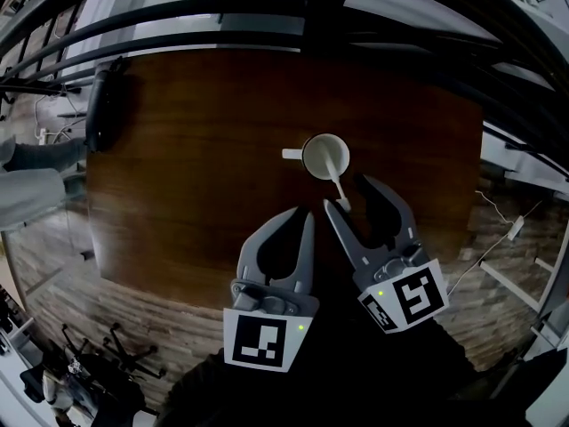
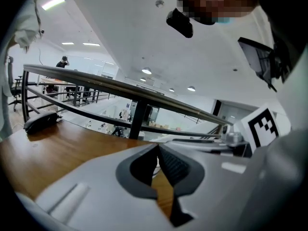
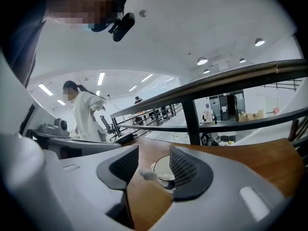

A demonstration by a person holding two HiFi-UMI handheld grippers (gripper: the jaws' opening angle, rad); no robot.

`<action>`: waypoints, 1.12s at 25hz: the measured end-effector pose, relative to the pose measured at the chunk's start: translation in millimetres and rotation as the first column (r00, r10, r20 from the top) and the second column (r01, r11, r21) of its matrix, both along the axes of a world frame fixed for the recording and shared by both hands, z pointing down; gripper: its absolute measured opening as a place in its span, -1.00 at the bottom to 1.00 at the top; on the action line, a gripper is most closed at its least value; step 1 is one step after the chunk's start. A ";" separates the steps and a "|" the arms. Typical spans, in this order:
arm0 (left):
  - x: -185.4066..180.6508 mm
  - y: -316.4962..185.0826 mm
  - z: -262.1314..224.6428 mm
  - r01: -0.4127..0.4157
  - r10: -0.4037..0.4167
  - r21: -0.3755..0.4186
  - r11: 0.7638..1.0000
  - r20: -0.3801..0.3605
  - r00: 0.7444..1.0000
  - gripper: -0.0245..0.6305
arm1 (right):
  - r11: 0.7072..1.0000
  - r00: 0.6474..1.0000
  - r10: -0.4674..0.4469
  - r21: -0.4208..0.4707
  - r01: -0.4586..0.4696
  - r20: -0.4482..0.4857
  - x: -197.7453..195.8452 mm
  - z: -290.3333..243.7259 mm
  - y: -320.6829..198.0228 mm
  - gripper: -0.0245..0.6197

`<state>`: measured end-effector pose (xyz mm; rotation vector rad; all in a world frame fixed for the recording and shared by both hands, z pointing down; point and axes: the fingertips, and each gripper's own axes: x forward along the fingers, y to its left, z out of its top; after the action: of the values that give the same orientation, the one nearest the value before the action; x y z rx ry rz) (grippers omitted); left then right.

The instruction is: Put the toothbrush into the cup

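Observation:
A white cup (image 1: 325, 156) stands on the brown wooden table (image 1: 196, 167), its handle pointing left. A white toothbrush (image 1: 335, 178) stands in the cup and leans out toward me. Its upper end lies between the jaws of my right gripper (image 1: 349, 196), which are open and clear of it on both sides. The right gripper view shows that end of the toothbrush (image 3: 147, 174) free in the gap of the right gripper (image 3: 153, 154), with the cup (image 3: 162, 167) just behind. My left gripper (image 1: 303, 212) hovers shut and empty beside it; its jaws meet in the left gripper (image 2: 158, 148) view.
A dark object (image 1: 107, 105) lies at the table's far left edge, also seen as the dark object (image 2: 42, 120) in the left gripper view. A black railing (image 1: 267, 25) runs behind the table. A person in white (image 3: 86, 114) stands far off.

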<state>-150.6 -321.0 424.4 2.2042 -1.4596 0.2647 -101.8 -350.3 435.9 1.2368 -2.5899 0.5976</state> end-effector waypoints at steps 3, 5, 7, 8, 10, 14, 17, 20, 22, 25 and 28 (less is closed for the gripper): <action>-4.1 5.0 -8.6 0.003 -0.004 0.027 1.000 0.009 1.000 -0.90 | 0.999 1.000 -0.005 0.038 0.004 0.026 -4.3 -12.6 6.3 -0.30; -3.8 9.4 -18.1 0.002 -0.003 0.049 0.999 0.013 1.000 -0.90 | 0.998 0.999 -0.011 0.065 0.008 0.040 -4.3 -25.2 11.8 -0.30; -3.7 14.6 -28.8 0.002 -0.003 0.072 0.997 0.017 1.000 -0.90 | 0.995 0.999 -0.011 0.096 0.006 0.051 -3.1 -39.3 18.2 -0.30; -4.1 17.4 -35.0 0.003 -0.005 0.085 0.996 0.018 1.000 -0.90 | 0.994 0.998 -0.007 0.112 0.001 0.058 -2.2 -47.1 21.7 -0.31; -5.5 23.9 -48.1 0.006 -0.008 0.112 0.994 0.020 1.000 -0.90 | 0.989 0.997 0.000 0.145 -0.010 0.071 -0.2 -63.6 29.6 -0.34; -7.9 39.4 -74.0 0.008 -0.013 0.166 0.986 0.032 0.999 -0.90 | 0.978 0.996 0.007 0.208 -0.025 0.084 3.2 -93.9 50.1 -0.51; -7.5 50.0 -94.7 0.003 -0.012 0.216 0.976 0.037 0.999 -0.90 | 0.963 0.996 0.027 0.266 -0.049 0.087 8.7 -117.4 66.1 -0.69; -0.8 63.4 -116.7 -0.011 0.000 0.274 0.962 0.040 0.999 -0.90 | 0.943 0.995 0.056 0.323 -0.079 0.080 19.6 -139.4 83.6 -0.89; 6.6 73.7 -126.7 -0.025 0.012 0.306 0.952 0.045 0.999 -0.90 | 0.931 0.995 0.071 0.353 -0.094 0.076 27.9 -148.4 95.6 -0.92; 15.4 85.0 -138.9 -0.038 0.024 0.343 0.939 0.047 0.999 -0.90 | 0.919 0.992 0.088 0.378 -0.115 0.088 38.2 -158.4 108.3 -0.92; 20.7 91.9 -151.0 -0.050 0.033 0.367 0.929 0.055 0.998 -0.90 | 0.912 0.990 0.100 0.389 -0.131 0.099 44.8 -168.0 116.1 -0.92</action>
<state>-129.8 -229.1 273.4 2.5414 -1.5958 0.0580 -57.1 -234.2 267.9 1.5192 -2.8102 0.1383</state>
